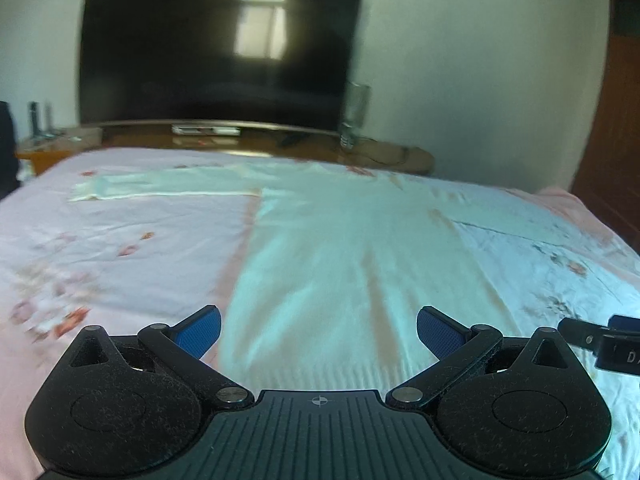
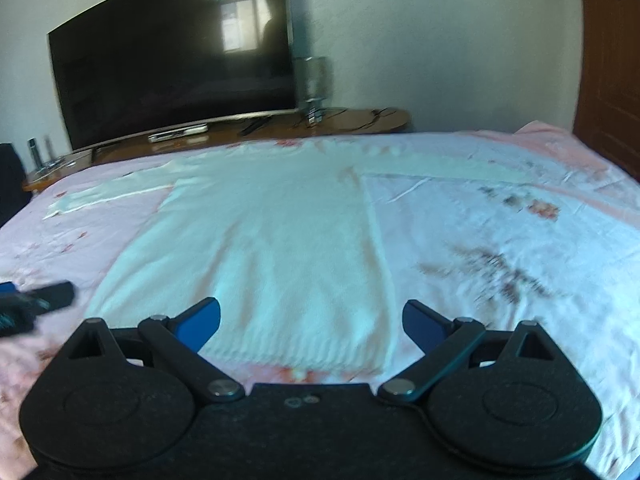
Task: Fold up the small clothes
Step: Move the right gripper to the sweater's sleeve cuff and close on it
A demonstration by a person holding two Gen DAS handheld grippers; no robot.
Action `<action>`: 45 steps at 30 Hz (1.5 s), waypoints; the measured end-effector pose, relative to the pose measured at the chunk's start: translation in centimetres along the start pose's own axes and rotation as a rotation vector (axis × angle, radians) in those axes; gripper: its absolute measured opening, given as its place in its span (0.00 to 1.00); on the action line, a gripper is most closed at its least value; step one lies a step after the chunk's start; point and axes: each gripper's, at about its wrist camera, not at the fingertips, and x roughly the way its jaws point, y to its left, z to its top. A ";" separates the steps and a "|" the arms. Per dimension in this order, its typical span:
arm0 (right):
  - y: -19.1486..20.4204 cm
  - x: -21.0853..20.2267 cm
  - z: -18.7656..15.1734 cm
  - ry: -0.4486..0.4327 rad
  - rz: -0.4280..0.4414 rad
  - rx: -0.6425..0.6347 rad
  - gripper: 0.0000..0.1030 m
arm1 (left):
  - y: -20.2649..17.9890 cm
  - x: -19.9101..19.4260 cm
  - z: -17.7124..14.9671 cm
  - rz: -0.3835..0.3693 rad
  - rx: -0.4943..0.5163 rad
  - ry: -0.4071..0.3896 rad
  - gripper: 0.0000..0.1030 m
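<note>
A white knit sweater [image 1: 344,256] lies flat on the bed, hem toward me, both sleeves spread out to the sides; it also shows in the right wrist view [image 2: 272,240]. My left gripper [image 1: 318,332] is open and empty, above the sweater's hem near its left side. My right gripper [image 2: 311,322] is open and empty, above the hem near its right side. The right gripper's tip shows at the right edge of the left wrist view [image 1: 600,340]; the left gripper's tip shows at the left edge of the right wrist view [image 2: 36,300].
The bed has a pale pink floral sheet [image 1: 100,240]. Beyond its far edge stands a wooden cabinet [image 2: 352,118] with a large dark TV [image 1: 216,48] and a glass vase [image 2: 314,88]. A brown door [image 1: 612,120] is at the right.
</note>
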 end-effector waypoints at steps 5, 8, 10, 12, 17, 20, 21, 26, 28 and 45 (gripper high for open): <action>-3.9 2.8 2.3 0.010 0.003 0.040 0.95 | 1.2 4.7 3.3 0.010 0.038 0.024 1.00; -8.0 5.1 4.1 0.004 -0.012 0.141 0.93 | 2.2 7.2 5.8 0.053 0.049 -0.018 1.00; -11.4 7.1 5.5 -0.018 -0.016 0.225 0.93 | 3.4 9.6 7.9 0.069 0.042 -0.034 1.00; -14.8 9.6 7.0 -0.045 -0.049 0.284 0.93 | 4.7 12.3 9.8 0.100 0.011 -0.041 1.00; -21.6 16.4 10.2 -0.102 -0.122 0.347 0.91 | 8.6 20.1 12.6 0.218 -0.068 -0.031 1.00; -26.1 20.9 11.6 -0.133 -0.166 0.426 0.91 | 10.7 24.6 12.6 0.295 -0.072 -0.021 1.00; -28.0 22.7 12.0 -0.142 -0.183 0.460 0.91 | 11.4 26.0 12.4 0.316 -0.071 -0.005 1.00; -35.9 29.1 11.6 -0.152 -0.205 0.706 0.90 | 13.9 31.3 12.5 0.343 -0.059 0.048 1.00; -38.7 31.1 10.6 -0.156 -0.178 0.819 0.88 | 14.5 33.2 12.5 0.337 -0.052 0.075 1.00; -42.1 35.9 9.3 -0.116 -0.115 0.914 0.19 | 14.5 36.6 12.7 0.298 -0.050 0.142 1.00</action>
